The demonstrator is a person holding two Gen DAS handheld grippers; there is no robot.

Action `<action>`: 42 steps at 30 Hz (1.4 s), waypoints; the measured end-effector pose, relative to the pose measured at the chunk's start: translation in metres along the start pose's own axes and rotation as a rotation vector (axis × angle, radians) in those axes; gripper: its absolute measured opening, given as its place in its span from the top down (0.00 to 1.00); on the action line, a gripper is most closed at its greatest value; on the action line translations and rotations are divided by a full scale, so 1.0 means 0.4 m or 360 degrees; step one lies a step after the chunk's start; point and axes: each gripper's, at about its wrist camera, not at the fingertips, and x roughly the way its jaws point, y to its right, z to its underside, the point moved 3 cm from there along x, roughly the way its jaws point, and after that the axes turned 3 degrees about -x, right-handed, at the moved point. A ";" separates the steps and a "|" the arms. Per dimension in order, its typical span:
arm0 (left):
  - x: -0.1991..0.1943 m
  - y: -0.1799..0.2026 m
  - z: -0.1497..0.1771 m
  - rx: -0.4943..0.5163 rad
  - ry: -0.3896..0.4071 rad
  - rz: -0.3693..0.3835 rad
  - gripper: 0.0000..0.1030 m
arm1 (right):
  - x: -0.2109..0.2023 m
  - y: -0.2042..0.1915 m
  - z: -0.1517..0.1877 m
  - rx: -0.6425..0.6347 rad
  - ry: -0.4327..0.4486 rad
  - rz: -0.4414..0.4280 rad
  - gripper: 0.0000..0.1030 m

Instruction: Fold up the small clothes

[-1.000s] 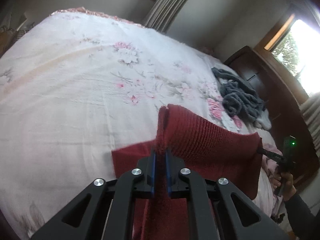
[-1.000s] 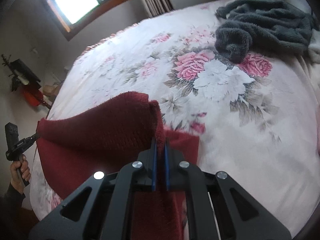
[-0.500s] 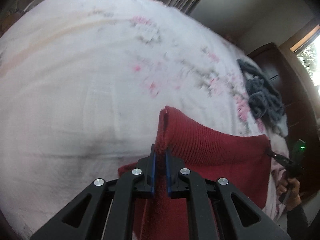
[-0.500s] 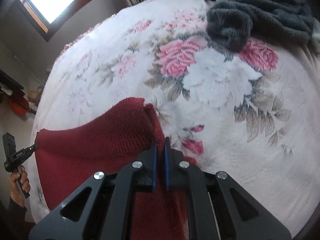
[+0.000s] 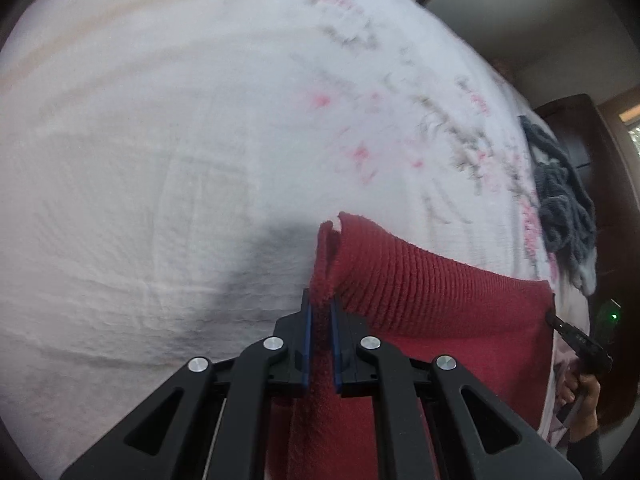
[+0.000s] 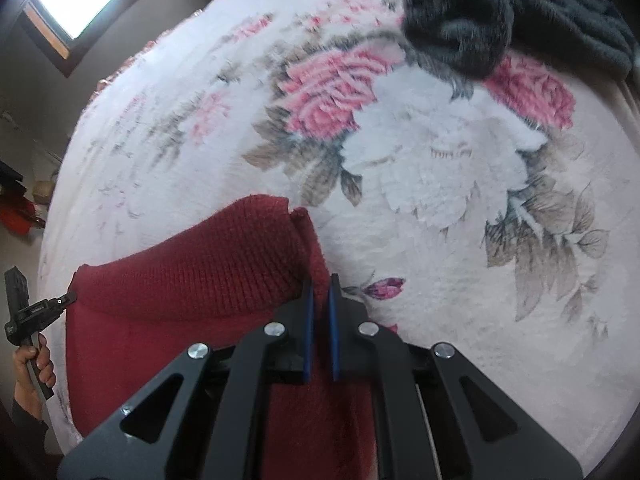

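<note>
Red knit carried forward over the bed, held at both corners.

Both grippers, left [image 5: 320,316] and right [image 6: 319,300], were clamped on the knit's [image 5: 432,296] top edge. Over the last second they had dipped toward the floral bedspread [image 5: 160,160], stretching the edge between them; the fold was probably about to land. A grey garment [image 6: 500,12] lay apart.

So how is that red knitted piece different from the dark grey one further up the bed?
The red knitted piece is held up, clamped at two corners by the left tool and right tool; the dark grey one lies untouched in a crumpled heap. Red is ribbed knit, grey looks fluffy. Both are over the floral bedspread.
</note>
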 end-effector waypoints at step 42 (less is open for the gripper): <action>-0.196 -0.006 0.599 0.0405 -0.0134 0.0343 0.93 | -0.062 -0.065 0.530 0.0146 -0.0216 -0.0726 1.00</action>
